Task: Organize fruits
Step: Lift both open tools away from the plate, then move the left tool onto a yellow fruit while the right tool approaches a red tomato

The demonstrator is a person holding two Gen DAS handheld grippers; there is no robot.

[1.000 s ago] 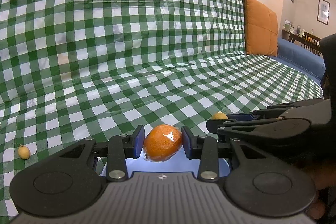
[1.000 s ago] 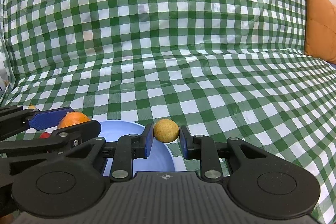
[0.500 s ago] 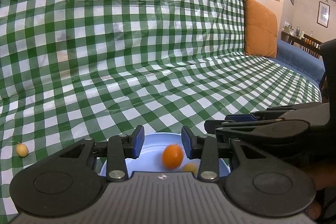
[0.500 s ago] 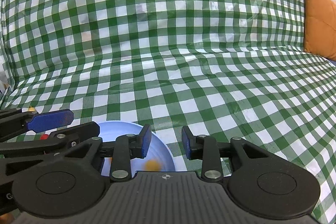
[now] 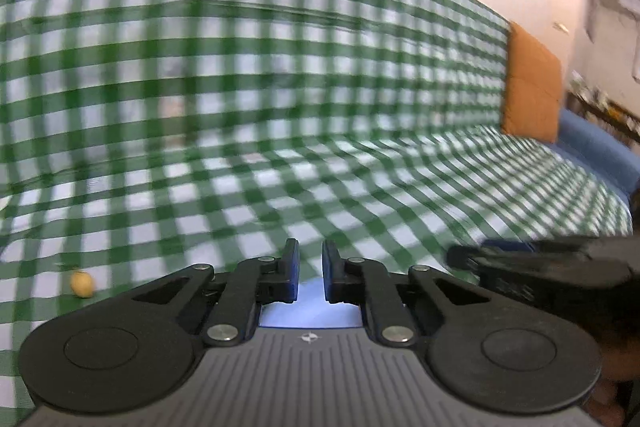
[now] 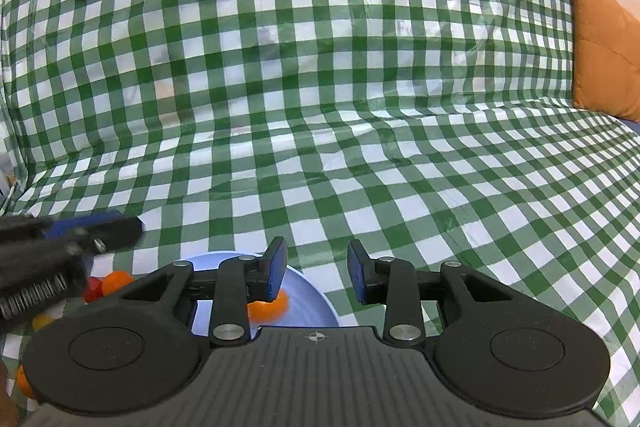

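Observation:
A pale blue plate (image 6: 316, 303) lies on the green checked cloth just under both grippers; a strip of it shows in the left wrist view (image 5: 310, 311). An orange fruit (image 6: 272, 307) lies on the plate behind my right gripper's left finger. My right gripper (image 6: 317, 277) is open and empty above the plate's right rim. My left gripper (image 5: 310, 277) is nearly shut with nothing between its fingers; it also shows at the left of the right wrist view (image 6: 96, 231). A small yellow fruit (image 5: 82, 283) lies on the cloth to the left.
Small red and orange fruits (image 6: 106, 283) lie on the cloth left of the plate, with another orange one (image 6: 24, 381) at the lower left edge. An orange cushion (image 6: 604, 55) and a blue sofa edge (image 5: 600, 155) stand at the far right. The cloth rises behind.
Both grippers opened and dropped their fruits, the orange and the small yellow one, onto the plate. The left gripper has since closed most of the way and is swinging, blurring its view.

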